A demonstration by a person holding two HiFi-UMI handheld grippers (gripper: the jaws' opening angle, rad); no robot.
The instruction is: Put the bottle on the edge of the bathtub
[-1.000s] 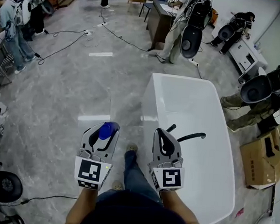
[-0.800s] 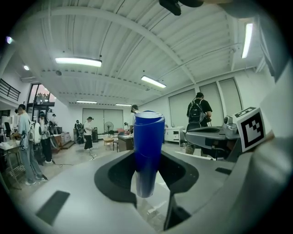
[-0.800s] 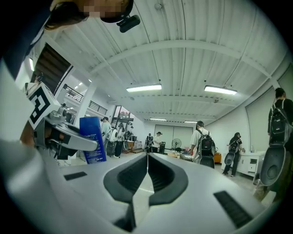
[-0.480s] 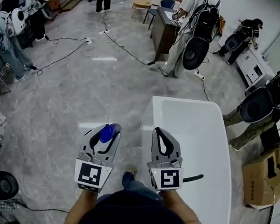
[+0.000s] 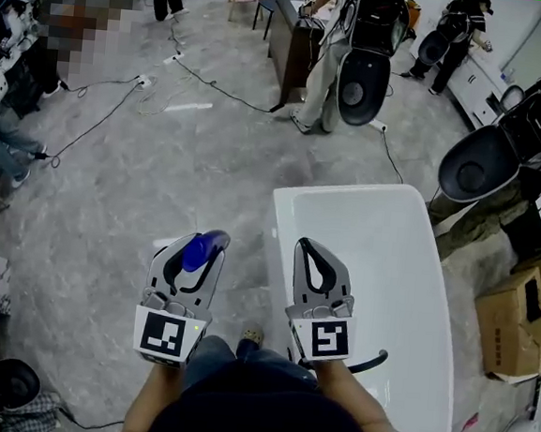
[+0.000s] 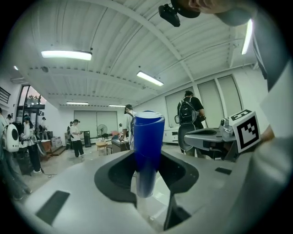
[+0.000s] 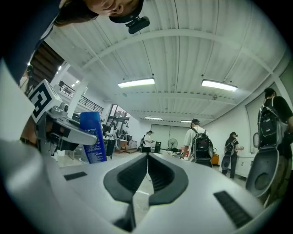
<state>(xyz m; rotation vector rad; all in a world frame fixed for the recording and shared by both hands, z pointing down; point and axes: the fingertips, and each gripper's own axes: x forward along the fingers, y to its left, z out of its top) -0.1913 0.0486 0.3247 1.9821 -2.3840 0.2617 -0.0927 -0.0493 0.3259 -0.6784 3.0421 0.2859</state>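
Grey marbled floor (image 5: 160,182) is sliding past as I'm walking on. White bathtub (image 5: 281,223) is sitting closer than before, its black faucet (image 5: 361,364) now beside my right gripper (image 5: 312,247), jaws together, empty. People with backpacks (image 5: 360,49) are standing beyond. My left gripper (image 5: 202,244) is clamping the blue cylindrical bottle (image 6: 147,151) upright, over floor, left of the tub.

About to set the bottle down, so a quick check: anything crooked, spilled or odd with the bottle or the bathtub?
Nothing stands out. The blue bottle stands upright, cap on, clamped in the left tongs, with no spill showing. The right tongs are shut and empty. The bathtub rim looks clean and undamaged.
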